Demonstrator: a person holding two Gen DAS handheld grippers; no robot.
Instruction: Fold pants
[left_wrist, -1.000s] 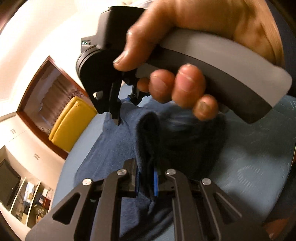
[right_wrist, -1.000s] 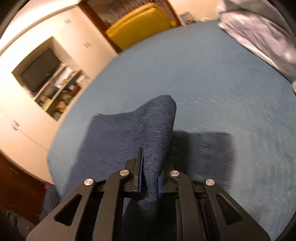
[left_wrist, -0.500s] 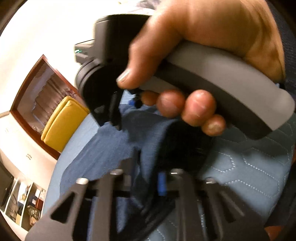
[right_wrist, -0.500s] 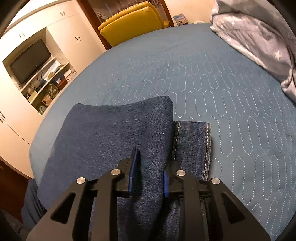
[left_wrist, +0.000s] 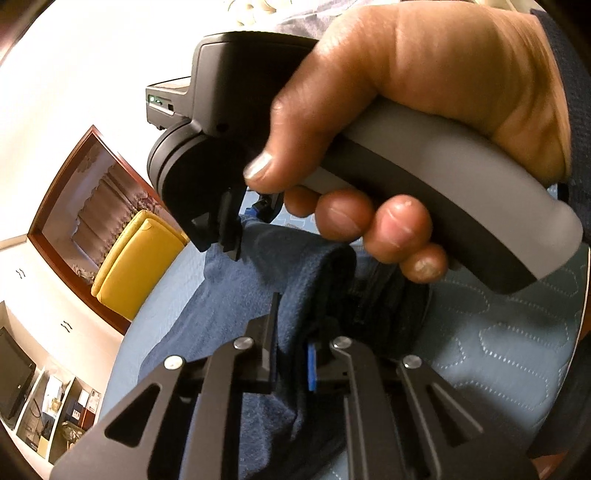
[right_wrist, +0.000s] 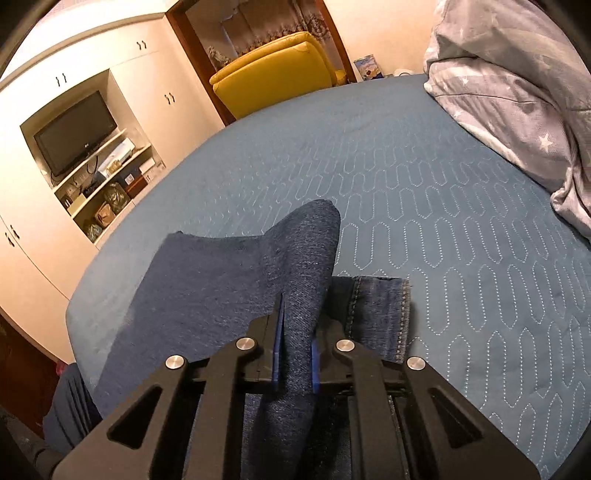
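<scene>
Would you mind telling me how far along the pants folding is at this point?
Done: the pants already lie doubled on the blue bedspread, a hem edge peeking out beneath. In hand: the right gripper, whose jaws have just closed, and the left gripper each pinch a raised ridge of denim. Left: laying that lifted fold down flat and letting go; the bundle is not yet neat.

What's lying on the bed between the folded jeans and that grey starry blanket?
Nothing: in the right wrist view only bare blue quilted bedspread stretches between the jeans and the grey star-print blanket.
</scene>
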